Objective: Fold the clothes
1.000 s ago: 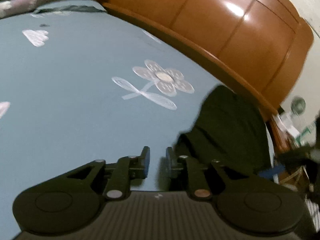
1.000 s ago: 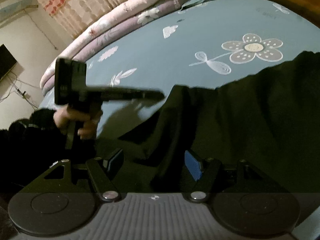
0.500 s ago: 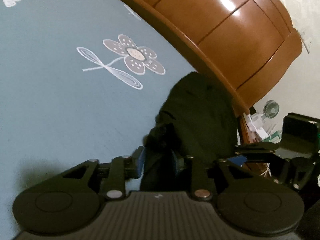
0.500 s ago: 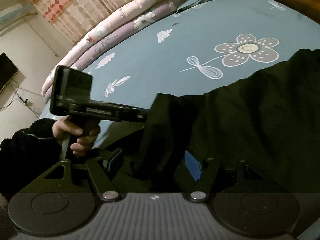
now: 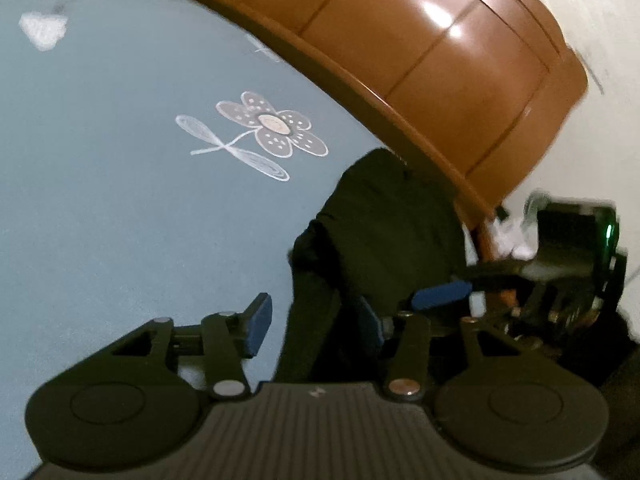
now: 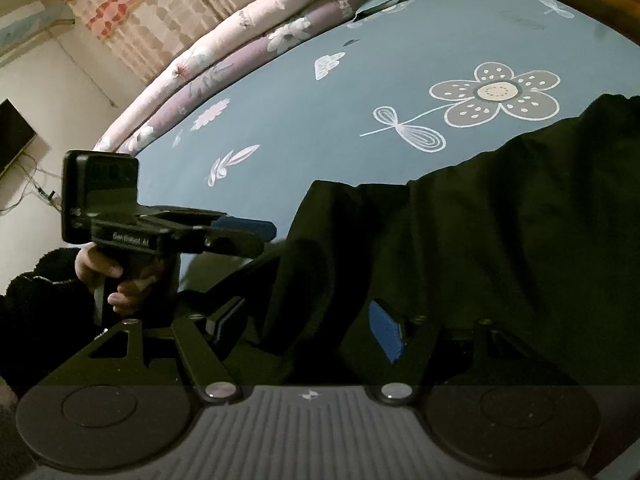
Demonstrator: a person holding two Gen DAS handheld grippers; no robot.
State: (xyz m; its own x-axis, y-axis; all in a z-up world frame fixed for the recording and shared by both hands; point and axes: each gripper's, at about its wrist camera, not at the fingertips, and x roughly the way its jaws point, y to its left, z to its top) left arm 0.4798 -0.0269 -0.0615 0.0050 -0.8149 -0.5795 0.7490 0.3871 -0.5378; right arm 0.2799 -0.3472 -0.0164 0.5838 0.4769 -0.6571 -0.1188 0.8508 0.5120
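A dark garment (image 6: 500, 240) lies on the blue flowered bed sheet (image 6: 320, 120), with a folded edge bunched toward the near side. My left gripper (image 5: 316, 324) hangs over that edge (image 5: 316, 280). Its jaws are opening; a strip of the cloth runs between them, and the left pad (image 5: 258, 326) stands off it over bare sheet. From the right wrist view, the left gripper (image 6: 244, 230) shows side-on, held by a hand (image 6: 116, 280). My right gripper (image 6: 308, 326) is wide open over a fold of the garment, with both blue pads uncovered. It also shows side-on as the right gripper (image 5: 440, 294).
A glossy wooden headboard (image 5: 420, 80) curves along the bed's far right side, close behind the garment. Rolled floral quilts (image 6: 240, 48) and pillows line the bed's other edge. Beyond them hang patterned curtains (image 6: 140, 12). A dark screen (image 6: 12, 136) hangs on the left wall.
The left gripper's jaws have gone from nearly shut to spread apart, letting go of the bunched cloth edge. Its view has swung toward the garment. The right gripper has stayed put.
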